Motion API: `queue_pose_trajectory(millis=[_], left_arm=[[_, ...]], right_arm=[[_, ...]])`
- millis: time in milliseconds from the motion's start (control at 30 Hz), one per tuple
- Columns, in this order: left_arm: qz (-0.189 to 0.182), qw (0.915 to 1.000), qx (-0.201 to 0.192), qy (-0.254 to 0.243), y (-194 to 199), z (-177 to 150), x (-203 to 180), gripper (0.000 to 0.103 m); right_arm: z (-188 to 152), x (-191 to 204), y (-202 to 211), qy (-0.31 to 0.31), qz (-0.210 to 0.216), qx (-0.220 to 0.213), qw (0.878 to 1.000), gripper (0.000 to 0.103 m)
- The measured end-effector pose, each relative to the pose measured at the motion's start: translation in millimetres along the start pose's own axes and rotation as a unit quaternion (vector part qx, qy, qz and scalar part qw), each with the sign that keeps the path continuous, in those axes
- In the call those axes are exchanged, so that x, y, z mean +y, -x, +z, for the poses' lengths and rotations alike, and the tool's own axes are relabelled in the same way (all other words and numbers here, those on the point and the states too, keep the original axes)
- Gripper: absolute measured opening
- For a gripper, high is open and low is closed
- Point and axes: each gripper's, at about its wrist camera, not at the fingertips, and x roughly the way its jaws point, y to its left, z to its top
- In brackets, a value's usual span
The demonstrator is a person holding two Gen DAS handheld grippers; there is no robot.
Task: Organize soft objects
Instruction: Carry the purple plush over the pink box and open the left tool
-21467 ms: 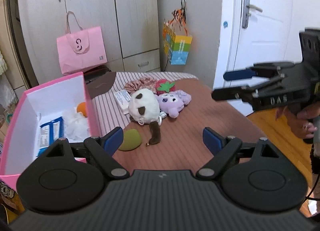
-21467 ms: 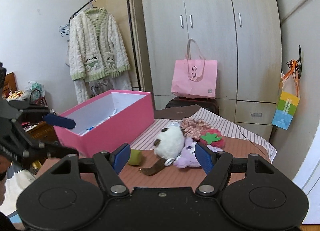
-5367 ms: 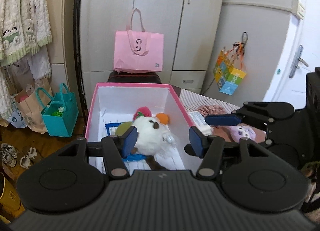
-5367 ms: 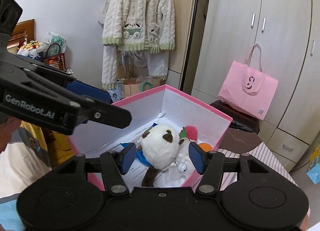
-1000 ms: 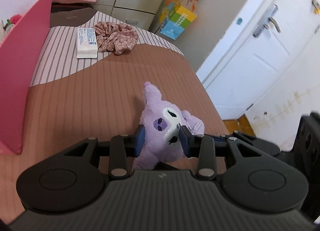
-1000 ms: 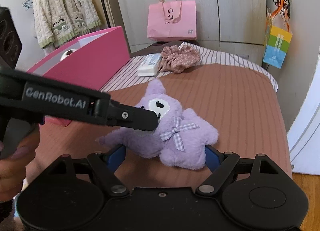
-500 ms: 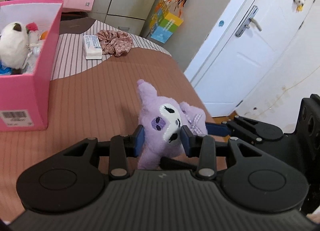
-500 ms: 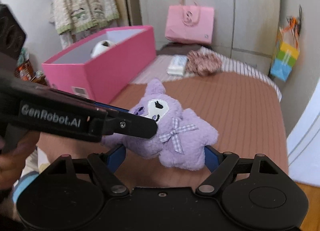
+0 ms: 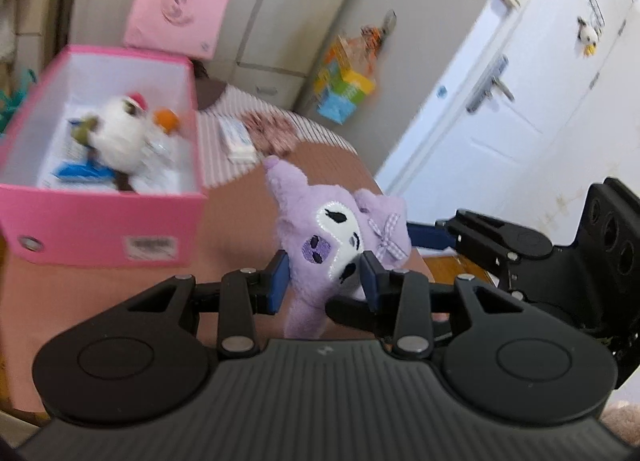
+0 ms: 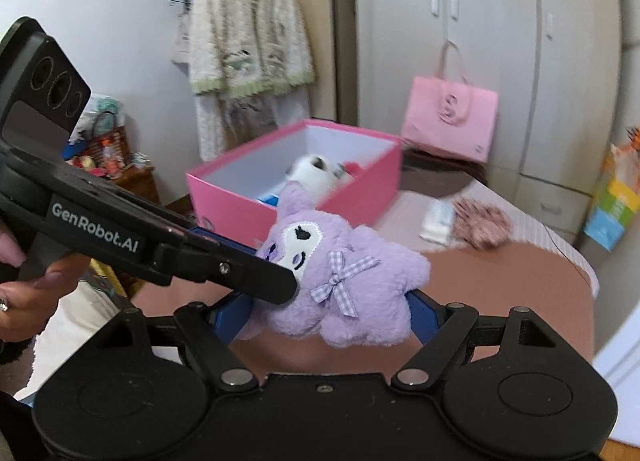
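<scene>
A purple plush (image 9: pixel 340 237) with a white face and a checked bow hangs in the air above the brown bed cover (image 9: pixel 236 229). My left gripper (image 9: pixel 325 279) is shut on its head, blue pads pressed into both cheeks. In the right wrist view the plush (image 10: pixel 352 285) fills my right gripper (image 10: pixel 326 315), whose wide-set pads bear on both sides of its body. The left gripper's finger (image 10: pixel 280 285) reaches in from the left. The open pink box (image 9: pixel 100 221) stands to the left with a white panda plush (image 9: pixel 120 133) and other soft toys inside.
A floral scrunchie (image 9: pixel 272 129) and a white tissue pack (image 9: pixel 240 139) lie on the striped sheet past the box. A pink tote bag (image 10: pixel 450 117) leans on the wardrobe. A cream cardigan (image 10: pixel 248 21) hangs at the left, and a white door (image 9: pixel 520 101) is at the right.
Both grippers have risen with the purple plush held between them, lifting it off the bed. The views have swung toward the pink box, whose inside now shows.
</scene>
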Motion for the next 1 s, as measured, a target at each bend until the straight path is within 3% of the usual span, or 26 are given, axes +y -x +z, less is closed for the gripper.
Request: queue_pose_trajectory(millis=[133,333,467,600,800,1000], left_arm=[[0.021,0.9990,-0.038,-0.002,28,11,16,0.036],[0.046,0.9959,-0.077,0.007,42,30,46,0.036],[0.058,0.9937,-0.095,0.012,48,44,70,0.036],[0.068,0.9925,-0.101,0.017,38,60,94,0.036],[0.089,0.9900,-0.105,0.031,9,94,129,0.037],[0.102,0.9892,-0.095,0.045,-26,128,167,0.037]], right_arm=[[22,17,-10,0.006,0.036,-0.012,0.999,0.085],[54,28,-37,0.004,0.055,-0.037,0.998,0.085],[72,27,-57,0.022,0.065,-0.050,0.996,0.074],[88,15,-83,0.014,0.092,-0.042,0.995,0.065],[119,0,-129,0.011,0.086,-0.025,0.996,0.049],[143,-22,-178,-0.010,0.079,-0.010,0.997,0.044]])
